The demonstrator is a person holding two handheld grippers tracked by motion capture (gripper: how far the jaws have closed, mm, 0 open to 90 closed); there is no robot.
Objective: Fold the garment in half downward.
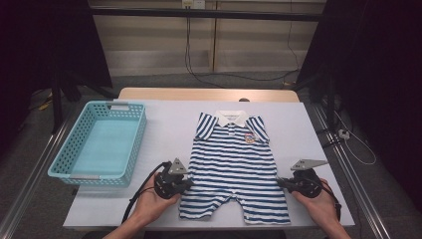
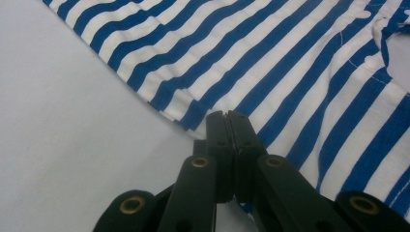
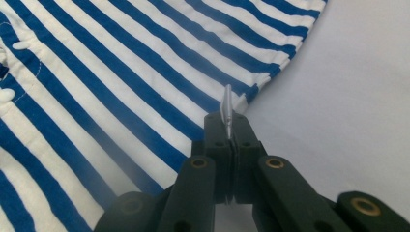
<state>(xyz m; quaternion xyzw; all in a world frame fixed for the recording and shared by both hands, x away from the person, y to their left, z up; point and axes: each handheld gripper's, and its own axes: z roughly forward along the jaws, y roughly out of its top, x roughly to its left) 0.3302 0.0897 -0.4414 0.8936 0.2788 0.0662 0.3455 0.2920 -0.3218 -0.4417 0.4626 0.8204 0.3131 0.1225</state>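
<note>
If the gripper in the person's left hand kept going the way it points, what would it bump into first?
Nothing new: the left gripper already sits at the edge of the striped romper, so it would likely just slide farther across that cloth.

Black jaws, brass rivets, grey plates

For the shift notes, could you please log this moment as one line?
left gripper: shut on romper left edge | right gripper: shut on right edge | romper: flat on table | basket: left
</note>
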